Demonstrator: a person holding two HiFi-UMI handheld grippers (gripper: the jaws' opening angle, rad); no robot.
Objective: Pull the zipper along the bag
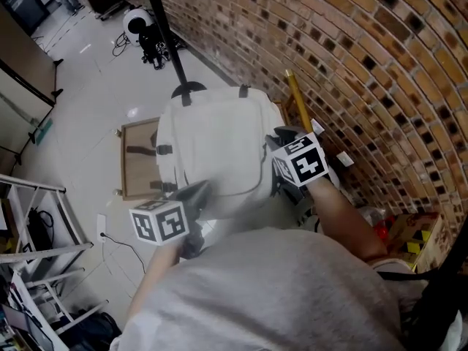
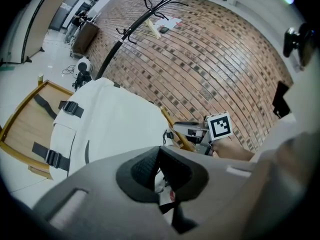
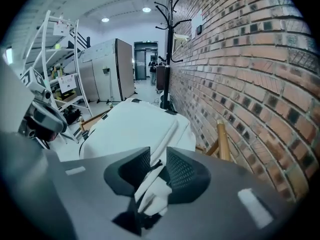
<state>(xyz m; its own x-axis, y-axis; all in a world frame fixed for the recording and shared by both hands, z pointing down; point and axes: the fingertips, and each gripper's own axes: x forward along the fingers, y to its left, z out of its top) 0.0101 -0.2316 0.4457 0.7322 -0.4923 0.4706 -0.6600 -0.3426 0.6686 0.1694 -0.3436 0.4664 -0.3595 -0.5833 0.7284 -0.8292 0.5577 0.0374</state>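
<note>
**Both grippers at the near end of the white bag: left clamped, right released**

The person's grey-clad torso fills the bottom of the head view. Both forearms reach from it toward frame centre.

Left arm: rises from the lower left. The left gripper slopes gently downward onto the near edge of the bag. Its own view shows the pads closed together at the tips on pale bag fabric.

Right arm: the bare forearm runs in from the lower right. The right gripper is pitched more steeply down at the bag's right side. Its pads stand apart. A fold of white fabric and a small dark tab, apparently the zipper pull, lie loose in the gap.

The bag sits at frame centre, close beside the brick wall on the right. Its left part lies over a wooden-rimmed panel. A black coat stand rises beyond it.
</note>
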